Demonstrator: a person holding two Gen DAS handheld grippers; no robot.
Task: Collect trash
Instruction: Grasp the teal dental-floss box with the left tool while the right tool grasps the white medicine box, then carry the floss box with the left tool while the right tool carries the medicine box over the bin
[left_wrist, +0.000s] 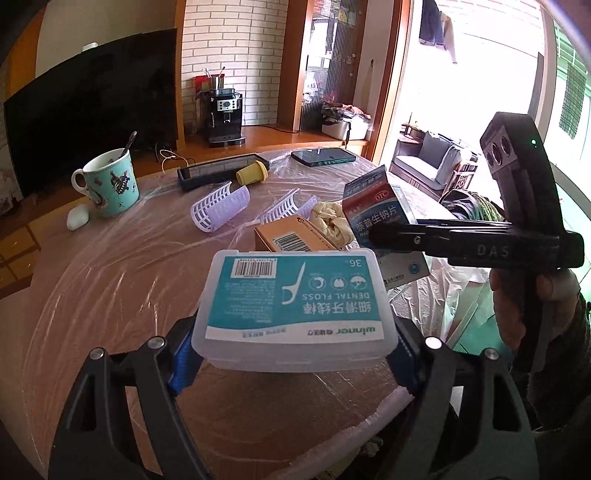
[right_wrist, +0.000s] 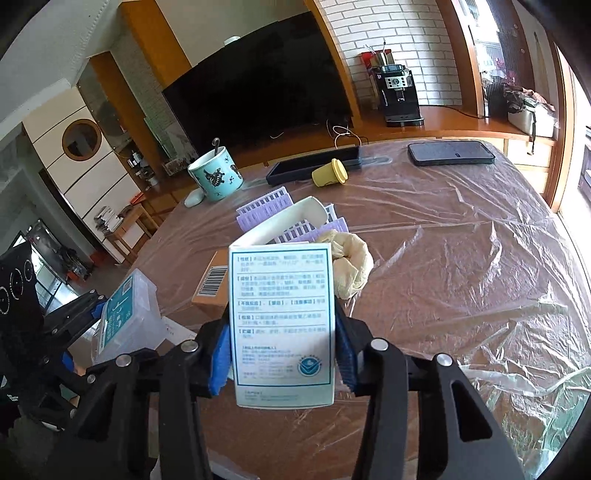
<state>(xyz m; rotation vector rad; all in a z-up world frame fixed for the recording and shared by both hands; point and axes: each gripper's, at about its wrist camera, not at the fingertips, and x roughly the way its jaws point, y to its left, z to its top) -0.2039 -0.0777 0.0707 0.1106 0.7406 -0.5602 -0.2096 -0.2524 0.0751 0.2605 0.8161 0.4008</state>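
Observation:
My left gripper (left_wrist: 295, 365) is shut on a clear plastic dental floss box (left_wrist: 295, 306) with a teal label, held above the table. The same floss box (right_wrist: 129, 314) and left gripper show at the left of the right wrist view. My right gripper (right_wrist: 282, 354) is shut on a white-and-blue medicine carton (right_wrist: 282, 325) with its top flap open; its blue pads (right_wrist: 221, 354) press the carton's sides. That carton (left_wrist: 380, 214) appears in the left wrist view, clamped by the right gripper's black fingers (left_wrist: 406, 236). A crumpled yellowish glove (right_wrist: 351, 266) and a brown cardboard box (left_wrist: 295, 236) lie on the table.
The round table (right_wrist: 461, 258) is covered in clear plastic film. On it lie two purple hair rollers (left_wrist: 221, 206), a teal mug with a spoon (left_wrist: 110, 184), a yellow cap (left_wrist: 253, 173), a black tray (left_wrist: 218, 171), a phone (right_wrist: 450, 153) and a small white object (left_wrist: 77, 218).

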